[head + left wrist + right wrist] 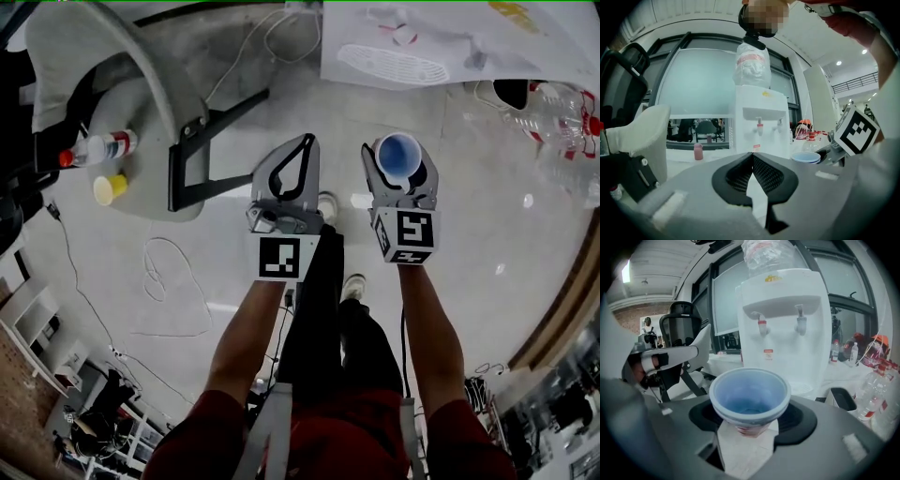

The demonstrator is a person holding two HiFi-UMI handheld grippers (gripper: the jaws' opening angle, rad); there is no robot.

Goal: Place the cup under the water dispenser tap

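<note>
The right tool is clamped on an upright blue paper cup, at lower centre of the right gripper view, in front of the white water dispenser and below its taps. The left tool has its jaws together on nothing.

A pale, glossy floor lies under me. A loose white cable loops across it at my left. My shoes stand on it.
</note>
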